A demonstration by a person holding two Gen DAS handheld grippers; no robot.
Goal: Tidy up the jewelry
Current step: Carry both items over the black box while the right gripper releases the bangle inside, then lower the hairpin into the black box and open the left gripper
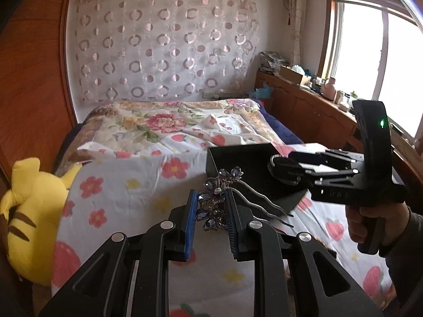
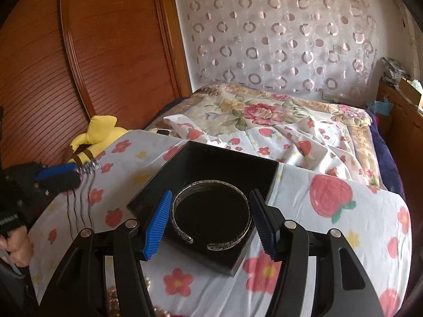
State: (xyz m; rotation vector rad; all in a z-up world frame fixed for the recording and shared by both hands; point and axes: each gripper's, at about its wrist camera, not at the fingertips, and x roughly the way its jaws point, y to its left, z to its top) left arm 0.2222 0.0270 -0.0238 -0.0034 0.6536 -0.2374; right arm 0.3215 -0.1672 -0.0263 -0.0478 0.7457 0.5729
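A bedroom, seen from two handheld grippers held above a bed (image 2: pixel 330 182) covered in a white cloth printed with strawberries and flowers. An open black box (image 2: pixel 211 163) sits on the cloth near the bed's near edge, toward the middle.

As a judgement, the tidying is at an early to middle stage: both pieces in view are off the cloth and in the grippers, but neither appears to rest in the box yet. Some gold-coloured beads (image 2: pixel 113 298) lie at the bed's near edge, partly hidden under the right gripper, and they probably remain to be put away.

The left gripper (image 1: pixel 210 218) has its jaws narrow, clamped on a jewelled hair comb (image 1: pixel 211 206). The comb's purple flower ornament sits between the blue pads, and its long metal prongs stick out to the right. It hangs over the cloth just beside the box's near left corner.

The right gripper (image 2: pixel 210 223) has its jaws fairly wide. A silver cuff bracelet (image 2: pixel 211 211) spans the gap between the pads, its open ends facing the camera. The pads appear to grip it on either side, and in the left wrist view it stands raised over the box. It is held over the near part of the box.

A yellow plush toy (image 1: pixel 31 211) lies at the bed's left edge.
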